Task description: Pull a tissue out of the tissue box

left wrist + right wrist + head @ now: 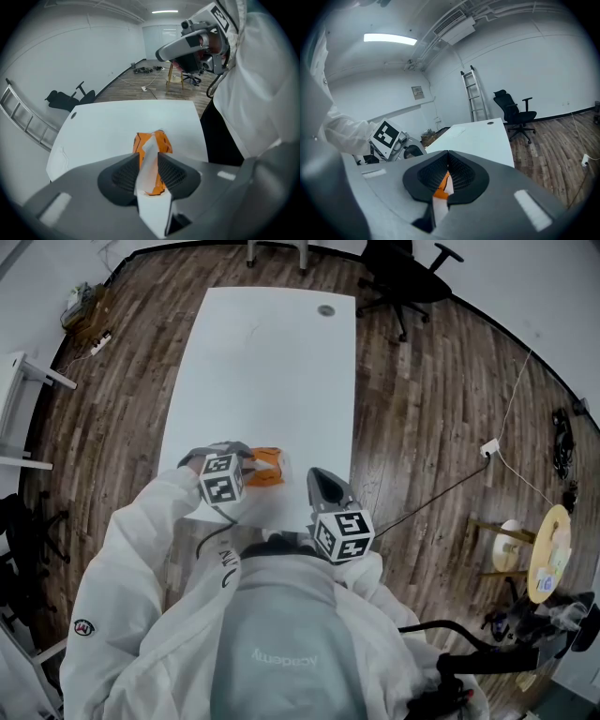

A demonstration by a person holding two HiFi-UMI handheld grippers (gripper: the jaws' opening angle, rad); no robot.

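Right gripper [446,158]: claw tips pressed together, empty, just right of the small orange cardboard tissue box [268,468]. Left gripper [149,165]: tilted steeply down over the box, claw slightly spread, a white tissue [146,161] standing up between the pads. Box near front edge of long white table [272,362].

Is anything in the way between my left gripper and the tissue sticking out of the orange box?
Nothing visible. The white paper tissue already stands between the left gripper's jaws, rising from the orange tissue box on the white table. The right gripper, jaws together, sits off to the box's side.
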